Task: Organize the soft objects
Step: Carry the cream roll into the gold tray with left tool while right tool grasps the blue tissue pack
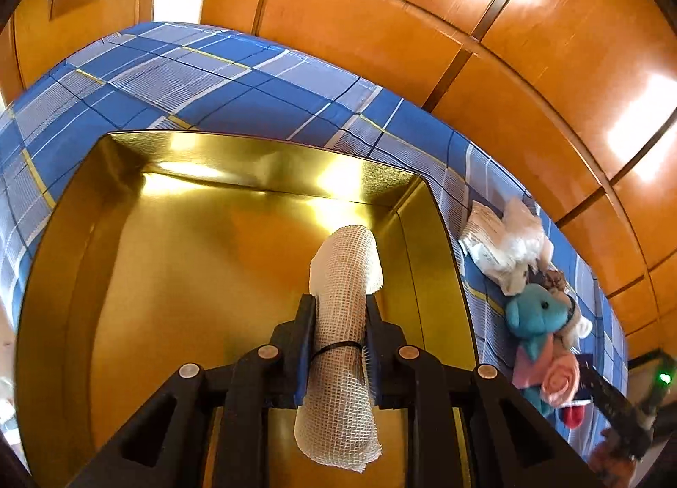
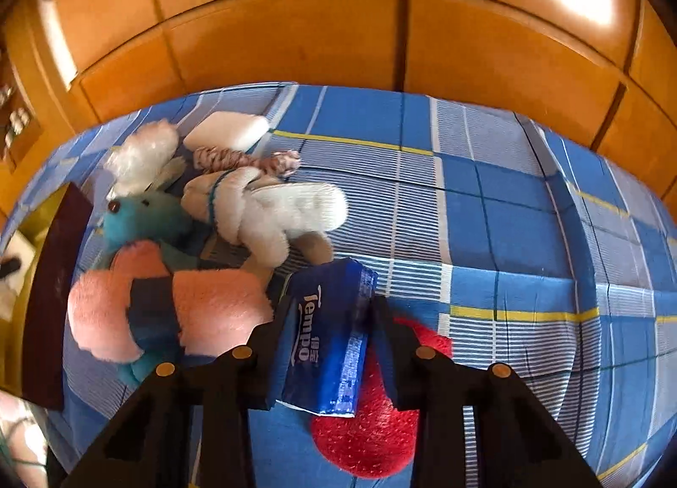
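My left gripper (image 1: 338,310) is shut on a white mesh gauze roll (image 1: 342,319) tied with a black band, and holds it above the gold tray (image 1: 127,276). My right gripper (image 2: 328,306) is shut on a blue Tempo tissue pack (image 2: 321,335), just above a red plush (image 2: 372,437) on the blue plaid cloth (image 2: 507,213). A pile of soft toys lies left of it: a teal bear (image 2: 139,217), a pink plush roll (image 2: 203,310), a white plush (image 2: 271,213) and a white pad (image 2: 228,130). The pile also shows in the left wrist view (image 1: 533,310).
A dark board (image 2: 55,297) stands along the tray's edge at the left of the right wrist view. Orange wooden cabinet doors (image 1: 507,44) stand behind the cloth. A white fluffy bundle (image 1: 507,242) lies right of the tray.
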Action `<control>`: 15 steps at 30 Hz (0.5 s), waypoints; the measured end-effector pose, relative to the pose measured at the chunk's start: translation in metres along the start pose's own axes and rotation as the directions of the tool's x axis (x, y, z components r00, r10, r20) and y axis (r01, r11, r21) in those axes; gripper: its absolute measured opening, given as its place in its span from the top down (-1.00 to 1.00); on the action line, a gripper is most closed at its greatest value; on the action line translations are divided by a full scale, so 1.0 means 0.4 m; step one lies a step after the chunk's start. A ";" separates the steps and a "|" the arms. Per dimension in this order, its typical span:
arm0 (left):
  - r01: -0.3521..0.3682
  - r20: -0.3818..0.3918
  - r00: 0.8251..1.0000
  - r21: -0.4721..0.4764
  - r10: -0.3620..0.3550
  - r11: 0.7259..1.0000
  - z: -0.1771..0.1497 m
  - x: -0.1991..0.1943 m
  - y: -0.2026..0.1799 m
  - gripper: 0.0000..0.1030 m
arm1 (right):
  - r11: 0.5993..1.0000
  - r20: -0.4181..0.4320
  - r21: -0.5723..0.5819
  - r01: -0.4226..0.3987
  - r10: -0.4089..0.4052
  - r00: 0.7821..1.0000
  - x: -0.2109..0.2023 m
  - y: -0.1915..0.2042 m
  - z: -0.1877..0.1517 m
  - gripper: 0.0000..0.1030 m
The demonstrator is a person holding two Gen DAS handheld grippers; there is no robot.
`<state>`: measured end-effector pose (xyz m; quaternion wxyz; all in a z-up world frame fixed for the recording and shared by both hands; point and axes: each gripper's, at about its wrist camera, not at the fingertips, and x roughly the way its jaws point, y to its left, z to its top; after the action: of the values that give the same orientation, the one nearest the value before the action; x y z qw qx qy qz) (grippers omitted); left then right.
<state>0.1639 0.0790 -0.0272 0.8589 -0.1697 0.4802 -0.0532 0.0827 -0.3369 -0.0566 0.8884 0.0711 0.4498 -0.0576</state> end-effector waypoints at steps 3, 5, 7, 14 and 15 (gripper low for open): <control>-0.009 -0.004 1.000 0.014 0.009 1.000 0.013 0.033 -0.022 0.59 | 1.000 0.002 -0.013 -0.001 0.001 1.000 0.000 0.003 0.002 0.32; -0.017 -0.007 1.000 0.028 0.017 0.999 0.023 0.056 -0.038 0.59 | 1.000 0.000 -0.007 -0.008 0.008 1.000 0.002 -0.001 0.002 0.32; -0.025 -0.006 1.000 0.039 0.025 0.999 0.033 0.076 -0.052 0.59 | 1.000 0.001 -0.011 -0.009 0.009 1.000 0.003 -0.001 0.002 0.32; -0.020 -0.001 1.000 0.035 0.020 0.999 0.068 0.116 -0.072 -0.06 | 0.999 0.001 -0.032 0.000 0.000 1.000 0.004 0.005 0.000 0.32; -0.029 0.010 1.000 0.033 0.029 0.999 0.067 0.112 -0.072 -0.13 | 0.999 -0.001 -0.034 0.001 -0.001 1.000 0.005 0.005 0.001 0.31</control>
<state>0.2125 0.0472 -0.0404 0.8646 -0.1487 0.4776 -0.0480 0.0845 -0.3352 -0.0578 0.8893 0.0559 0.4511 -0.0506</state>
